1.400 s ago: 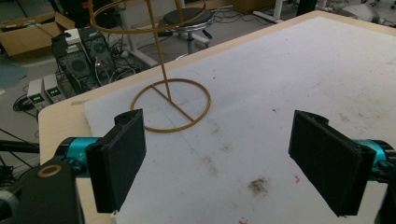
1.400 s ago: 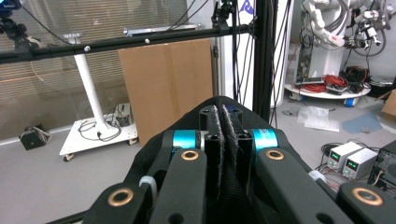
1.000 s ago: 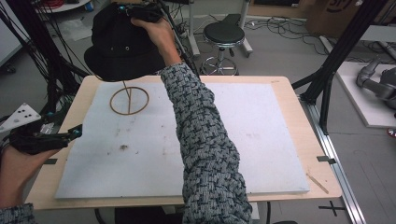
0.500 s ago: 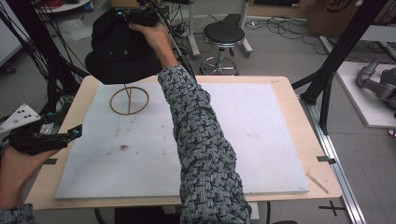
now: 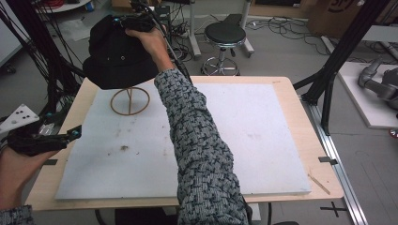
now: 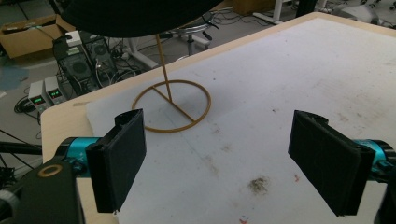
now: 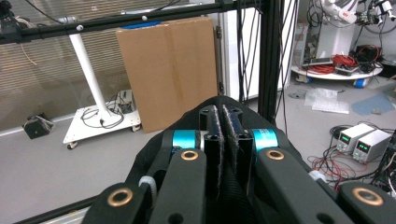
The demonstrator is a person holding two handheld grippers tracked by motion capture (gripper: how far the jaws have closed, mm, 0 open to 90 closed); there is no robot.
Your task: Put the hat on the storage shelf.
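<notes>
2 grippers are at work. At the upper left of the high view, the right gripper (image 5: 123, 22) pinches the crown of a black hat (image 5: 115, 56), held over the wire stand (image 5: 130, 101) on the white board (image 5: 263, 136). At the left edge, the left gripper (image 5: 70, 135) rests with jaws wide and nothing between them.

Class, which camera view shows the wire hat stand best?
The left gripper view: the wire hat stand shows its whole ring base and upright rod. The high view shows the stand's ring, its rod mostly behind the black hat. The right gripper view looks away from it.
</notes>
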